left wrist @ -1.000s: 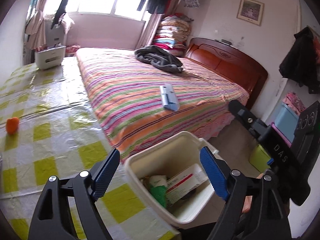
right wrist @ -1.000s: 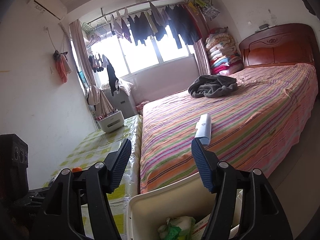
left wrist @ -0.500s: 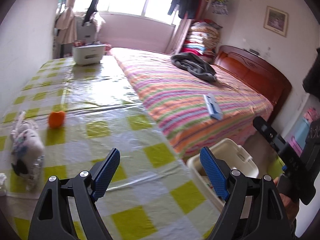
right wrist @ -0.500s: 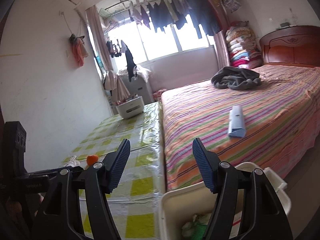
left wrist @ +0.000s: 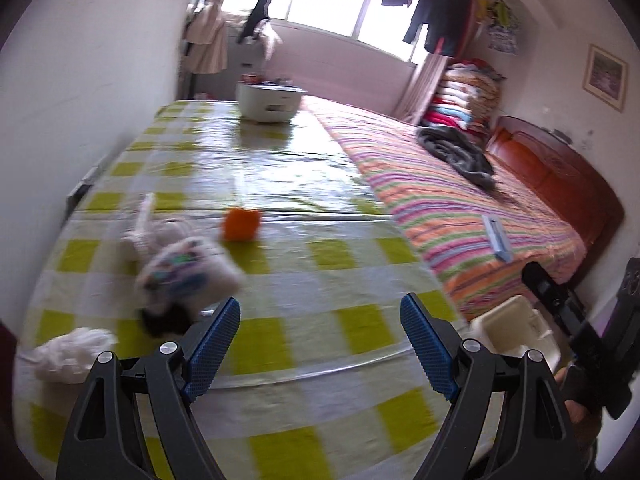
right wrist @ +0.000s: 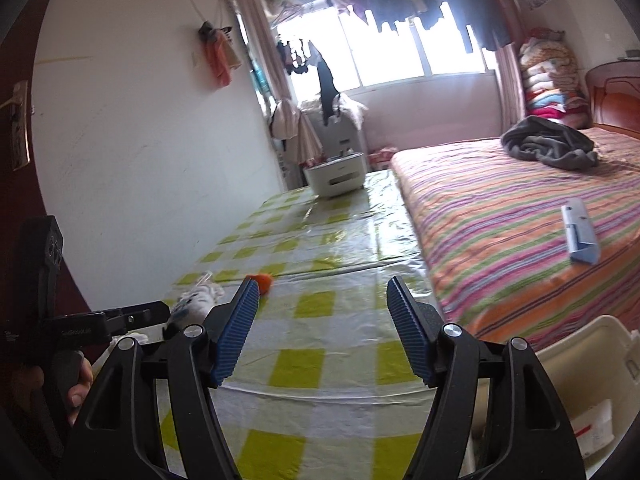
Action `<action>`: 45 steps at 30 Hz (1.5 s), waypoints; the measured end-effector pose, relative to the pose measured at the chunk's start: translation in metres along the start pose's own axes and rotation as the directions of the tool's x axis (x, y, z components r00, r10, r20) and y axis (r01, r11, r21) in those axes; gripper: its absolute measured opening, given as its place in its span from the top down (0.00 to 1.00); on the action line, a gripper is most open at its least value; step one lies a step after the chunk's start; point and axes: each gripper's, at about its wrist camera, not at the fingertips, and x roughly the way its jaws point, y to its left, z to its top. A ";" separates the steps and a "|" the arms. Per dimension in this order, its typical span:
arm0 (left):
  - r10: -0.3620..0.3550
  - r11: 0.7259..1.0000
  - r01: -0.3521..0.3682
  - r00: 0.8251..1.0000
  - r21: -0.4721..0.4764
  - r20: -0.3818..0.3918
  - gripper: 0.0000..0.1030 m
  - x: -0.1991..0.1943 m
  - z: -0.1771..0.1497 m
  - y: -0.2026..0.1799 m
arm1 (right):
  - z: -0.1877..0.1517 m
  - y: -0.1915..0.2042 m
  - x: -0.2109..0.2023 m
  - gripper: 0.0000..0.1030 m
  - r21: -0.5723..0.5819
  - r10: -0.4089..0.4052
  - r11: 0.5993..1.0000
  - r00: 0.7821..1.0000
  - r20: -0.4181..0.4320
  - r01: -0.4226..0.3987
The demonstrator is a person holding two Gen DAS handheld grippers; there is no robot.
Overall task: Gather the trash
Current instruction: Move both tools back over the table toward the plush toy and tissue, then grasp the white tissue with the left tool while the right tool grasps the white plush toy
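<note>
Left wrist view: the camera has swung off the white bin, which a second ago sat right between the jaws, and now looks across the checked counter. So, I'd guess, it's heading for the next bit of trash. The left gripper has its jaws wide apart with nothing in them. On the counter I count three bits of white rubbish, pretty blurry: a crumpled printed wrapper just past the left jaw, a white wad at the near left edge, and another white scrap behind the wrapper. Plus one orange thing, one white appliance at the far end, and one blue flat item on the striped bed.

Right wrist view: same swing toward the counter. The right gripper has just been opening its jaws a bit more, nothing between them. One bin at lower right with one red-and-white box inside, so some trash is already collected.
</note>
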 end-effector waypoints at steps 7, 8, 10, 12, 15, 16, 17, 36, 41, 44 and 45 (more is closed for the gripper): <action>0.105 0.994 -0.104 0.994 0.030 -0.024 0.22 -0.019 -0.009 0.055 | -0.010 0.036 0.033 0.35 -0.041 0.066 0.997 0.995 -0.068 -0.069; 0.110 0.993 -0.109 0.993 0.043 -0.030 0.22 -0.021 -0.010 0.060 | -0.012 0.039 0.036 0.35 -0.047 0.075 0.996 0.994 -0.077 -0.078; 0.138 0.989 -0.135 0.990 0.067 -0.042 0.22 -0.026 -0.014 0.078 | -0.015 0.048 0.043 0.35 -0.062 0.086 0.994 0.992 -0.095 -0.092; 0.162 0.985 -0.158 0.985 0.067 -0.054 0.22 -0.029 -0.018 0.093 | -0.018 0.056 0.050 0.35 -0.076 0.095 0.992 0.989 -0.112 -0.104; 0.159 0.986 -0.154 0.983 0.055 -0.095 0.22 -0.028 -0.022 0.110 | -0.025 0.066 0.055 0.35 -0.090 0.109 0.989 0.985 -0.132 -0.121; 0.158 0.987 -0.153 0.981 0.051 -0.114 0.22 -0.026 -0.024 0.119 | -0.026 0.068 0.057 0.35 -0.091 0.115 0.988 0.984 -0.137 -0.128; 0.159 0.987 -0.154 0.979 0.052 -0.125 0.22 -0.024 -0.025 0.122 | -0.027 0.070 0.058 0.35 -0.092 0.121 0.987 0.983 -0.141 -0.135; 0.054 0.990 -0.083 0.970 -0.114 -0.236 0.23 -0.008 -0.034 0.169 | -0.027 0.148 0.143 0.35 -0.079 0.278 0.945 0.908 -0.313 -0.317; 0.054 0.992 -0.082 0.964 -0.099 -0.261 0.45 -0.001 -0.037 0.163 | -0.031 0.155 0.171 0.35 -0.051 0.280 0.946 0.887 -0.367 -0.320; 0.055 0.993 -0.080 0.962 -0.085 -0.267 0.56 0.001 -0.039 0.160 | -0.031 0.155 0.185 0.34 -0.023 0.273 0.952 0.880 -0.389 -0.306; 0.049 0.994 -0.075 0.962 -0.084 -0.270 0.59 0.001 -0.040 0.158 | -0.031 0.156 0.191 0.34 -0.019 0.266 0.954 0.877 -0.401 -0.298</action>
